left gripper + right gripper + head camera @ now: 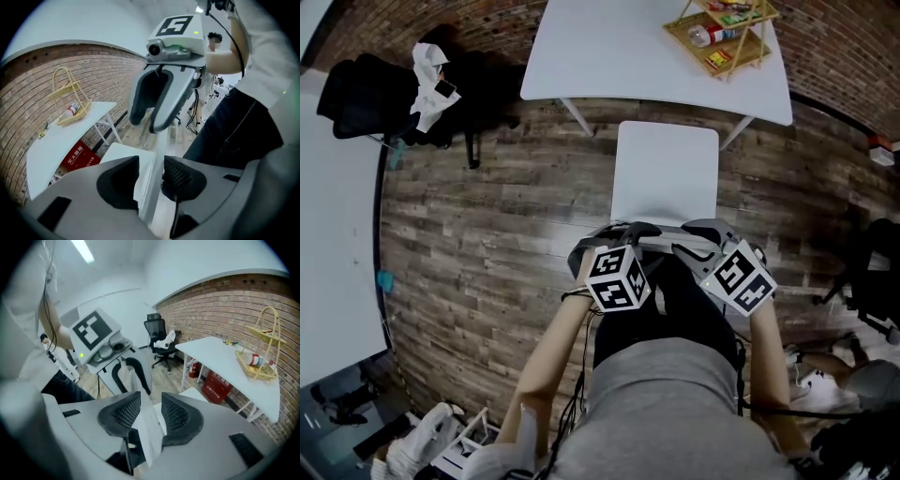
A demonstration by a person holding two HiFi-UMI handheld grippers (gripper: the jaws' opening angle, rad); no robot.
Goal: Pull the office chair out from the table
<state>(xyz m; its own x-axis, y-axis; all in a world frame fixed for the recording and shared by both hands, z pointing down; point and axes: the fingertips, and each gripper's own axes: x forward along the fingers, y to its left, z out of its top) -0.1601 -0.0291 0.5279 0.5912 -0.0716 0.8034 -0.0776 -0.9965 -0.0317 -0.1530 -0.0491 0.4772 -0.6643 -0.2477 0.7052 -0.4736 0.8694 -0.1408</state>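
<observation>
The white chair's seat (pixel 664 173) stands out from under the white table (pixel 609 56), with a strip of wood floor between them. Both grippers sit over the top edge of its thin white backrest (pixel 158 154), side by side. My left gripper (pixel 614 234) is open; the backrest edge runs between its pads (pixel 180 176) with a gap on the left side. My right gripper (pixel 703 234) is open too, and the backrest (pixel 149 430) passes loosely between its ribbed pads (pixel 176 413). The lower backrest is hidden by the grippers and my body.
A wooden basket (pixel 724 33) with a bottle stands on the table's right end. A red box (pixel 216 386) sits under the table. A black office chair (pixel 384 98) with white cloth stands at the upper left, another white table (pixel 333 234) at left, dark gear (pixel 872 281) at right.
</observation>
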